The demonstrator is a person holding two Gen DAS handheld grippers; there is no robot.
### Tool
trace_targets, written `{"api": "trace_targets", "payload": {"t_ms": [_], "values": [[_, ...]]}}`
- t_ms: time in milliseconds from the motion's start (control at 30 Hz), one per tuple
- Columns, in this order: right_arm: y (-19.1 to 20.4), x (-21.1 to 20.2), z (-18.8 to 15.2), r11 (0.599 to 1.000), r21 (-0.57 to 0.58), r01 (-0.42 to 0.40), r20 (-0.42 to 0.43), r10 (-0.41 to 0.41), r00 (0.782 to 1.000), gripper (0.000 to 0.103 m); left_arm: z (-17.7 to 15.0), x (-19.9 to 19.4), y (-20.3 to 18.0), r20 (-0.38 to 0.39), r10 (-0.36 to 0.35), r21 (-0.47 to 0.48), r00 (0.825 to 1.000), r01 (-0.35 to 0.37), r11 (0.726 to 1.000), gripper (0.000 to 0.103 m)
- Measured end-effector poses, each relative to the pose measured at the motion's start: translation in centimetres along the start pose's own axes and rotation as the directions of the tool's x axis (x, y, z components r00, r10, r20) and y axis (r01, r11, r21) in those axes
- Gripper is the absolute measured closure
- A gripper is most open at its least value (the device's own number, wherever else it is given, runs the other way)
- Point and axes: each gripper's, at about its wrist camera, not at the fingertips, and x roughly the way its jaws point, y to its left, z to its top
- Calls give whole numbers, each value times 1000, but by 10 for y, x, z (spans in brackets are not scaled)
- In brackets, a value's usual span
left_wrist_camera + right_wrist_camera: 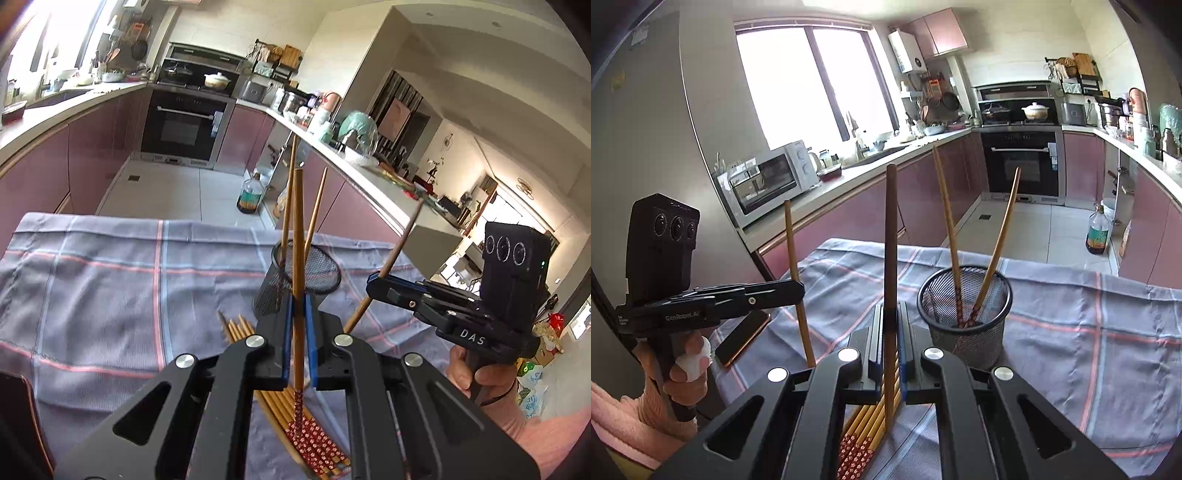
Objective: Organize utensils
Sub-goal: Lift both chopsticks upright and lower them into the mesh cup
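My left gripper (pixel 298 300) is shut on one wooden chopstick (pixel 298 229), held upright with its patterned red end down. My right gripper (pixel 891 307) is shut on another chopstick (pixel 891 229), also upright. Each gripper shows in the other's view, the right gripper (pixel 373 281) to the right and the left gripper (pixel 800 290) to the left. Just beyond them a black mesh cup (pixel 967 332) stands on the checked cloth (pixel 1089 332) with two chopsticks leaning in it. Several more chopsticks (pixel 314 435) lie in a pile under the grippers.
A dark phone (pixel 742 339) lies on the cloth's left edge. Past the table are the tiled floor with a bottle (pixel 1097 232), pink cabinets, an oven (pixel 1021 162) and a microwave (pixel 768 181) on the counter. A hand holds each gripper handle.
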Motion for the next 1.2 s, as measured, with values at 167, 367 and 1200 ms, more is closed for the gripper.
{"api": "trace_targets", "payload": {"t_ms": [167, 367, 1200], "values": [[-3, -8, 10, 1000, -7, 21, 38, -20, 999, 98, 17, -6, -10, 40, -10, 14, 999, 9, 1000, 96], [-2, -22, 23, 998, -35, 50, 80, -48, 996, 98, 37, -9, -21, 88, -11, 34, 996, 8, 999, 96], [-12, -42, 75, 989, -55, 137, 214, -122, 969, 98, 98, 2, -63, 210, 5, 92, 978, -25, 995, 96]]}}
